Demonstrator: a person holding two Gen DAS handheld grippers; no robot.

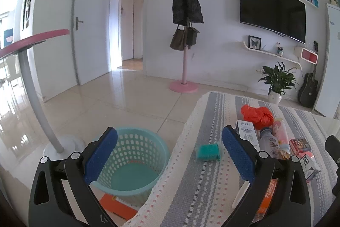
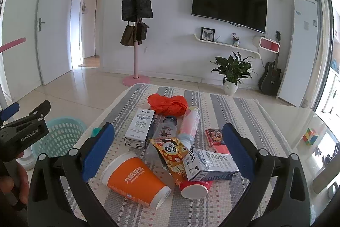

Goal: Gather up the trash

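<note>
— Left tongs [image 1: 170, 148]? 
— Spread wide, nothing between the blue pads, hanging over the near left edge of the counter [image 1: 212, 195] with its striped grey-and-white cloth.

— Right tongs [image 2: 167, 146]? 
— Also spread wide, gripping nothing, poised above the heap of trash in the middle of the cloth.

— And the bin? 
— Turquoise perforated basket [image 1: 131, 163] down on the tiled floor, hard against the counter's left edge, seemingly bare inside. Seen past the left finger in the left wrist view.

— What of the trash itself? 
— Orange paper cup [image 2: 136, 182] tipped on its side nearest, mouth toward the camera. Just right of it, a red cup [image 2: 195, 188], also lying down, partly under a silver-white carton [image 2: 210, 165] lying flat. Yellow panda snack packet [image 2: 172, 154] wedged between cup and carton. Behind that, an upright white milk carton [image 2: 140, 129], a clear plastic bottle [image 2: 167, 129] and a pink-and-white tube [image 2: 190, 122] lying side by side. Crumpled red plastic bag [image 2: 167, 105] at the far end of the heap. Small red box [image 2: 214, 136] off to the right, close to the right finger.

— Anything apart from the heap? 
— Green sponge [image 1: 208, 152] lying alone near the counter's left edge, between the left pads as seen from that wrist, touching neither.

— Beyond the counter? 
— Pink coat stand [image 2: 136, 39] with a dark coat, wall television [image 2: 229, 5], potted plant [image 2: 231, 71], guitar [image 2: 272, 76].
</note>
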